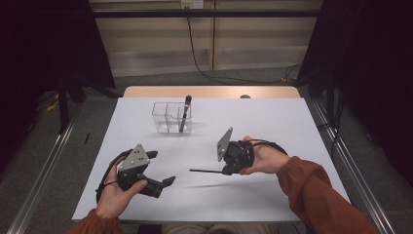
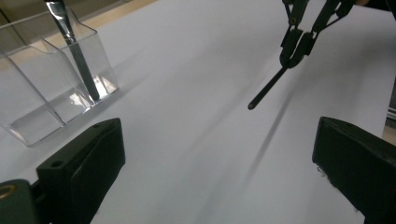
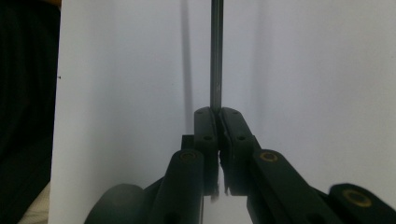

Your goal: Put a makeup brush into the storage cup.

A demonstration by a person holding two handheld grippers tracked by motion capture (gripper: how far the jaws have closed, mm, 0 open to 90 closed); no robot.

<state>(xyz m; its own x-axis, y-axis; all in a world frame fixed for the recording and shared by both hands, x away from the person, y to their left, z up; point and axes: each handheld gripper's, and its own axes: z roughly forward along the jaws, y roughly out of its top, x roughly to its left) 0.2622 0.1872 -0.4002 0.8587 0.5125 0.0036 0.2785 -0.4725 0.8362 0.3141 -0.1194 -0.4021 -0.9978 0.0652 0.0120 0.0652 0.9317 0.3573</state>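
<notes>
My right gripper (image 1: 225, 170) is shut on one end of a thin dark stick (image 1: 204, 171), which lies level above the white table and points left. In the right gripper view both jaws (image 3: 217, 113) pinch the stick (image 3: 216, 56), which runs straight ahead. The left gripper (image 1: 160, 167) is open and holds nothing, hovering low at the front left. In its own view, between the wide-apart jaws (image 2: 219, 168), the stick's free tip (image 2: 268, 88) and the right gripper (image 2: 296, 49) show beyond. A clear divided holder (image 1: 171, 118) stands at the back with a dark brush (image 1: 185, 113) upright in its right compartment.
The white table top (image 1: 272, 122) is edged by a wooden strip at the far side. Metal rails run along the floor on both sides. A black cable hangs down the back wall. The holder (image 2: 51, 88) with its brush (image 2: 74, 51) stands at the upper left of the left gripper view.
</notes>
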